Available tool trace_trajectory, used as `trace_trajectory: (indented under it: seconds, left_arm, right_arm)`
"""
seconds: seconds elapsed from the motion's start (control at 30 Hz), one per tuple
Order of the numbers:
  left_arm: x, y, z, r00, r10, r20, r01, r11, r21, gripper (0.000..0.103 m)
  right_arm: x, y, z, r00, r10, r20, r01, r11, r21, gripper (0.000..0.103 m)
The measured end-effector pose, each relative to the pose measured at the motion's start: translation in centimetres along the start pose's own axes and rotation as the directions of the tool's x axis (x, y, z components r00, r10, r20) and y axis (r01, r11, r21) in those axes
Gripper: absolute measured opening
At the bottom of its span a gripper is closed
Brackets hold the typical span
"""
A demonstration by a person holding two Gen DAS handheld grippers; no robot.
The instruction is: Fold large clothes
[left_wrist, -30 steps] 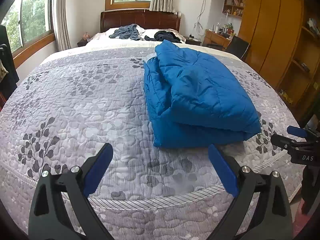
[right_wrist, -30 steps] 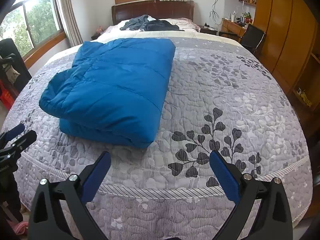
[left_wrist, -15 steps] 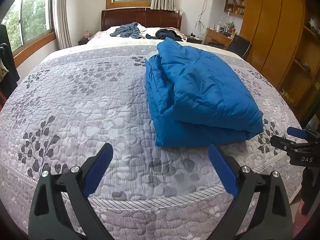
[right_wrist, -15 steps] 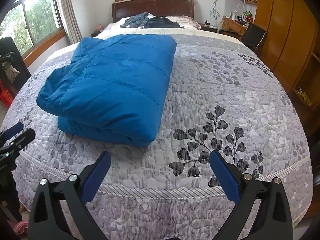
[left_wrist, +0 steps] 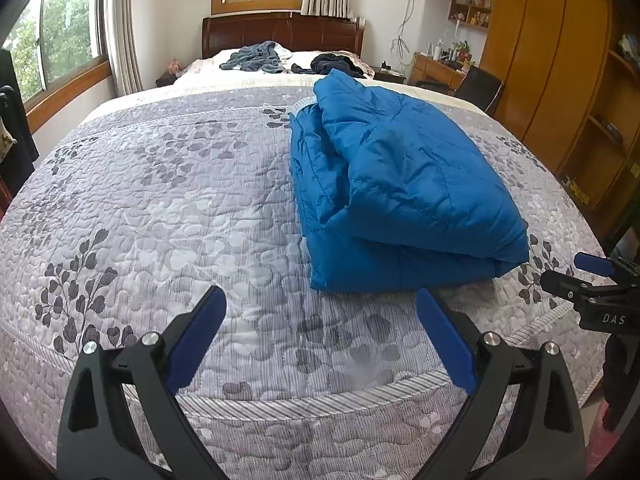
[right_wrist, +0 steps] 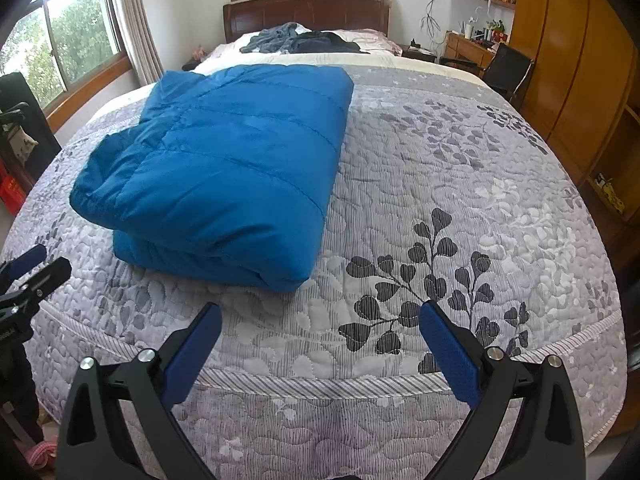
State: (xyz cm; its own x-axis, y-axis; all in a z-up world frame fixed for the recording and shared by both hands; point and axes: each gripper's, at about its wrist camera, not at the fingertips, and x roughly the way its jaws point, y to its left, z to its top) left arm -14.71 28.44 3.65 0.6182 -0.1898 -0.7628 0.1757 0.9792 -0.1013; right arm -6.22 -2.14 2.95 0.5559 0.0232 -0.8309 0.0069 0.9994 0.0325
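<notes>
A blue quilted puffer jacket (left_wrist: 396, 184) lies folded into a thick rectangular bundle on the grey floral bedspread (left_wrist: 168, 200). In the right wrist view the same jacket (right_wrist: 224, 164) sits left of centre on the bedspread (right_wrist: 460, 208). My left gripper (left_wrist: 320, 312) hovers open over the bed's near edge, just short of the jacket's near-left corner. My right gripper (right_wrist: 320, 324) is open too, near the jacket's near-right corner, touching nothing. Each gripper shows at the edge of the other's view: the right gripper (left_wrist: 592, 280) and the left gripper (right_wrist: 28, 276).
Dark clothes (left_wrist: 256, 56) lie heaped by the pillows under the wooden headboard (left_wrist: 284, 32). A wooden wardrobe (left_wrist: 560, 60) lines the right wall, with a desk and black chair (right_wrist: 508, 68) beside it. Windows (right_wrist: 68, 40) are on the left.
Both views have drawn slightly back from the bed, so the jacket sits a little lower in frame. The jacket itself has not moved and both grippers stay open.
</notes>
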Motion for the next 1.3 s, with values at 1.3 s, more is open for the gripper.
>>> trace_trajectory:
  seconds: [1.3]
  left_arm:
    - [0.12,0.01,0.10,1.000,-0.003,-0.006,0.003,1.000,-0.002,0.095]
  right_arm:
    - [0.07,0.07,0.19,1.000,-0.001,0.004,0.002,1.000,-0.011,0.099]
